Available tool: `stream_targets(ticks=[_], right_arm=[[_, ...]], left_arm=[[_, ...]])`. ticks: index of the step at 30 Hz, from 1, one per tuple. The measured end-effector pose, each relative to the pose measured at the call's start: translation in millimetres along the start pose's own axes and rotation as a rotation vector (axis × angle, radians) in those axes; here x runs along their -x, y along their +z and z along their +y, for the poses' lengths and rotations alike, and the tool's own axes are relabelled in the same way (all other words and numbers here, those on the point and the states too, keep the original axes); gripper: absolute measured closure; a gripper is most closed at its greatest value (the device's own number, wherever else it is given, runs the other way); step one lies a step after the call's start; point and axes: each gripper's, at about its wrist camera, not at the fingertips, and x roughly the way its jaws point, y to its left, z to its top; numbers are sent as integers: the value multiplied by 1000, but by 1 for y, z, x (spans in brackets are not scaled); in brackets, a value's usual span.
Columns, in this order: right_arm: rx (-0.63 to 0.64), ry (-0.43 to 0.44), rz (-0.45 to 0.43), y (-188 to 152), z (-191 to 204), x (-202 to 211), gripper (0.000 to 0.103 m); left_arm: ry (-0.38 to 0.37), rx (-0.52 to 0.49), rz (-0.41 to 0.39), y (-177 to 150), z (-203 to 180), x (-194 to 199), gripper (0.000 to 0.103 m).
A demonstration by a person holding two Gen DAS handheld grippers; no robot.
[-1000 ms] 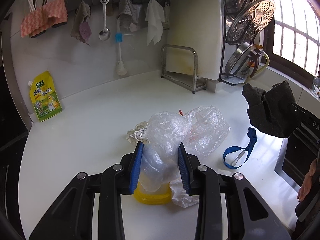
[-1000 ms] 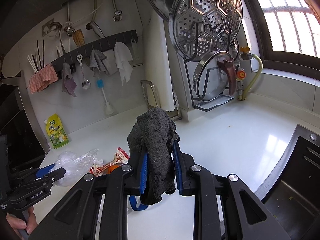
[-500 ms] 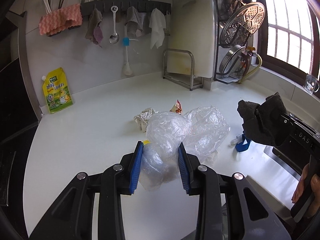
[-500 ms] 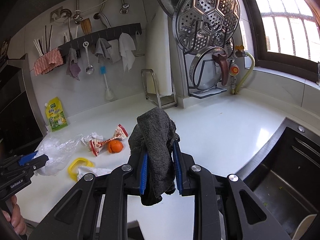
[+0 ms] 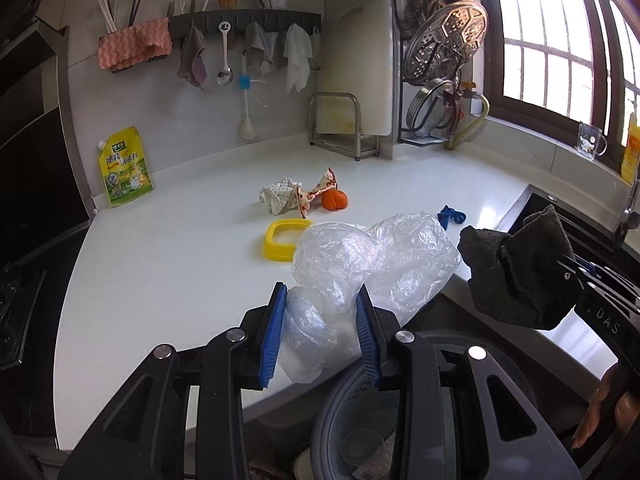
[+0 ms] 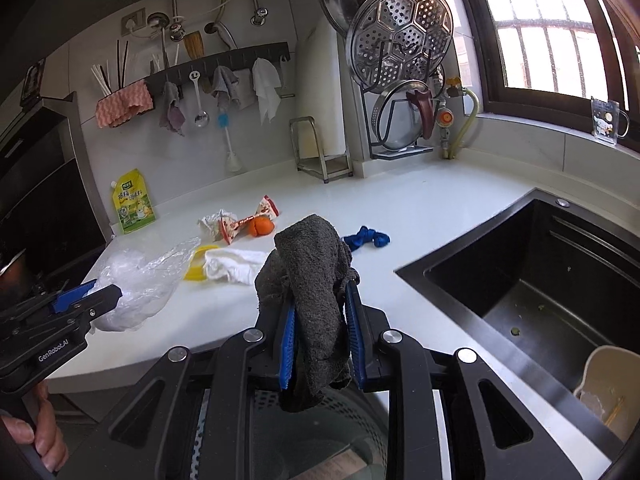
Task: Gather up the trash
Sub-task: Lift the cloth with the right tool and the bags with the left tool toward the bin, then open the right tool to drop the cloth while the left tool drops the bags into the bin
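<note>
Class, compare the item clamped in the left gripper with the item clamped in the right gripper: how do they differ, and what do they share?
The clear plastic bag is see-through and glossy; the dark grey cloth is opaque and fuzzy. The bag balloons wide beyond the left gripper; the cloth droops in a compact bunch over the right gripper. Both are crumpled, pinched between blue pads, and held off the counter above a bin.
</note>
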Motion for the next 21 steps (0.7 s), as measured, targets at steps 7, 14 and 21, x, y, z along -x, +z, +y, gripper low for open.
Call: stream_targets(ticks=[7,14,21], right_arm=[[-18,-14,33,-33,-1,38,81],[-13,-27,61,-59,1,61,81],[-36,-15,88,-86,1,72,81]], left_arm=[[-23,14,26,-33,-13,19,70],[-60,17,50,-57,-24,35,70],[-67,-1,91,-80,-34,43,70]])
